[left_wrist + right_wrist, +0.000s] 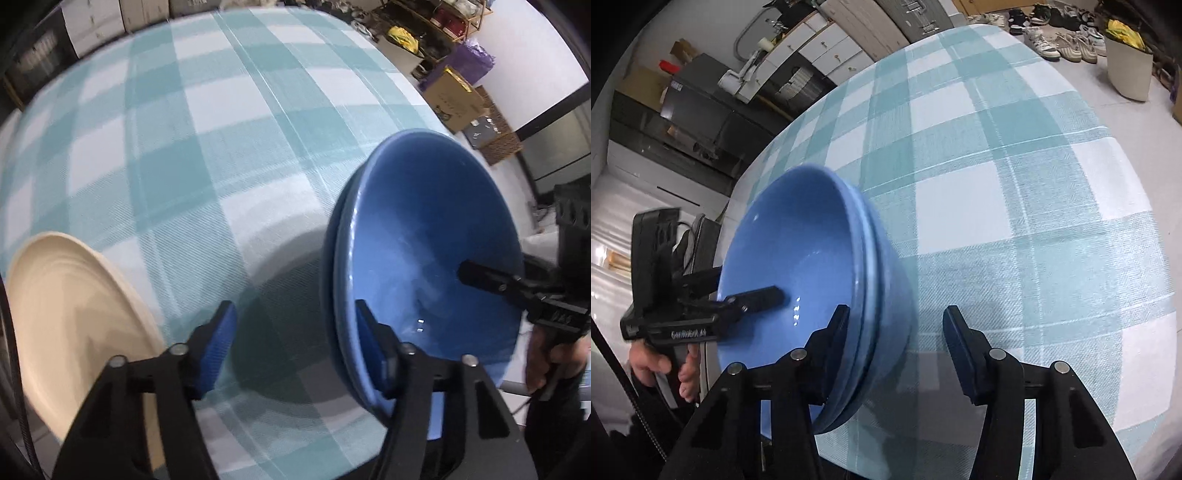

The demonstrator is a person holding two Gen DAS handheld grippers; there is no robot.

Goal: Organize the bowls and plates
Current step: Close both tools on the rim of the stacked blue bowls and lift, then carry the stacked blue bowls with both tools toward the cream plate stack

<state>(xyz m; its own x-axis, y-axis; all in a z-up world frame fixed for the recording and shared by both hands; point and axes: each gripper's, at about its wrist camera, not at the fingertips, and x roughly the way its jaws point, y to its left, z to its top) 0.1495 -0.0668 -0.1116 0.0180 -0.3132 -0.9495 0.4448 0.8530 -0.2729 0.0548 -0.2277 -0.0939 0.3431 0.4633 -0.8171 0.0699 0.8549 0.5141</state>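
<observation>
**Left gripper at the blue bowls**

The left gripper [295,332] stands half open; its right finger is inside the stacked blue bowls [424,240], the wall between the fingers. A cream plate [74,314] lies left on the checked tablecloth [221,147].

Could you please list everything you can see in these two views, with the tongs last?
bowls: two, blue, nested, near the table's close edge
plate: one, cream, left of the bowls
tablecloth: one, teal-and-white check, covering the table
cardboard box: one, brown, on the floor beyond the table
shoes: several, pale and dark, on the floor past the table
left tongs: one, black with blue pads, open astride the bowls' rim
right tongs: one, black, open astride the opposite rim
</observation>
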